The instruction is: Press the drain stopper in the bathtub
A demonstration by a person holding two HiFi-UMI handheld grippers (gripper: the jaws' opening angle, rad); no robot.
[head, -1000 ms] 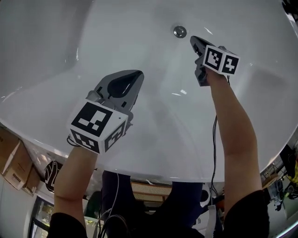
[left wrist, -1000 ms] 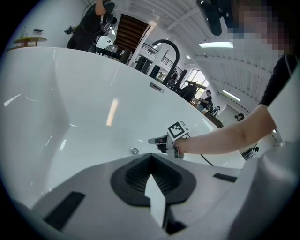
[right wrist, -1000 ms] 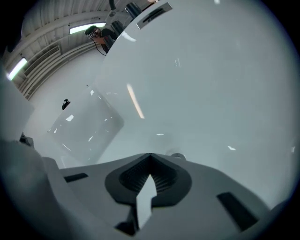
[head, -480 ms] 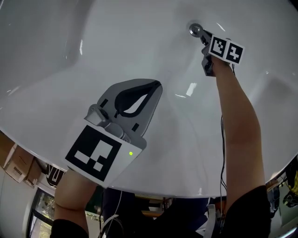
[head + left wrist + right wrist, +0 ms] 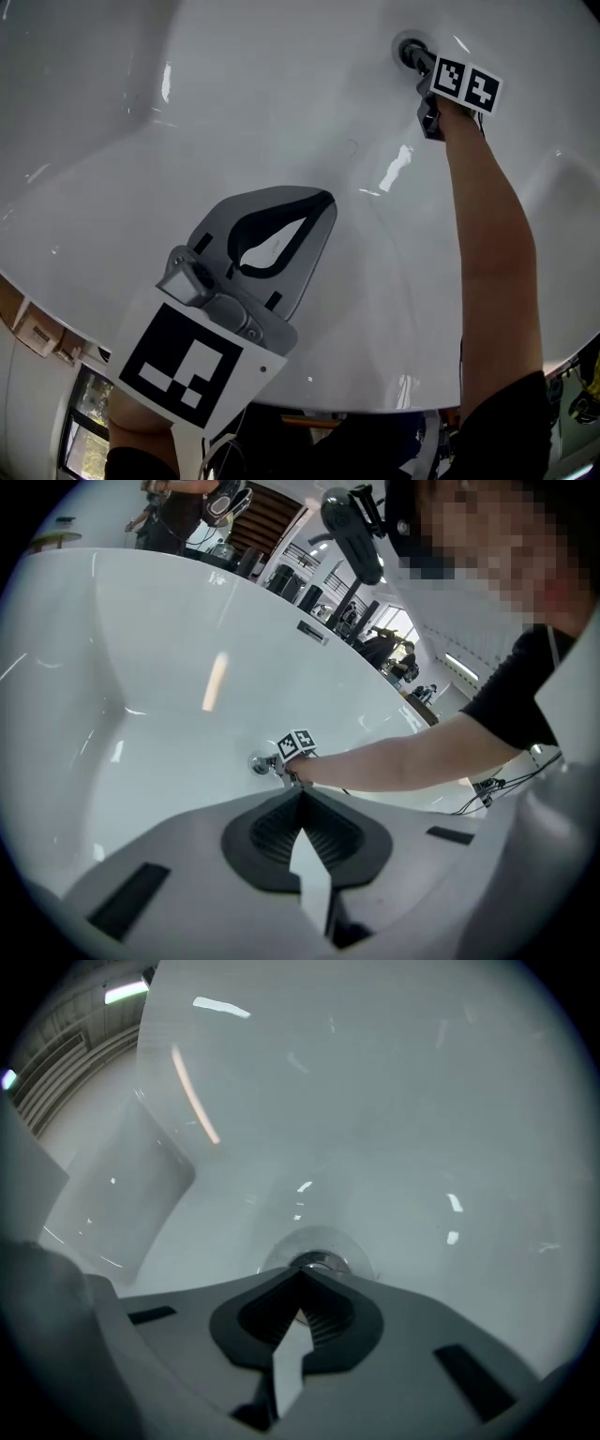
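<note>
The round chrome drain stopper [image 5: 410, 51] sits in the floor of the white bathtub [image 5: 234, 112]. My right gripper [image 5: 421, 62] is shut, and its closed tip rests on the stopper; in the right gripper view the stopper [image 5: 319, 1262] shows just past the joined jaw tips [image 5: 302, 1274]. My left gripper [image 5: 323, 202] hangs shut well above the tub floor, near the front, holding nothing. From the left gripper view [image 5: 302, 794] the stopper [image 5: 260, 762] and the right gripper's marker cube [image 5: 297, 743] appear far off.
The tub's curved walls rise on all sides, with the front rim [image 5: 394, 398] close to the person. A cable [image 5: 461, 356] trails from the right arm. Cardboard boxes [image 5: 37, 330] lie on the floor at the lower left.
The right gripper has reached farther forward and come down onto the stopper. The left gripper has risen closer to the head camera.
</note>
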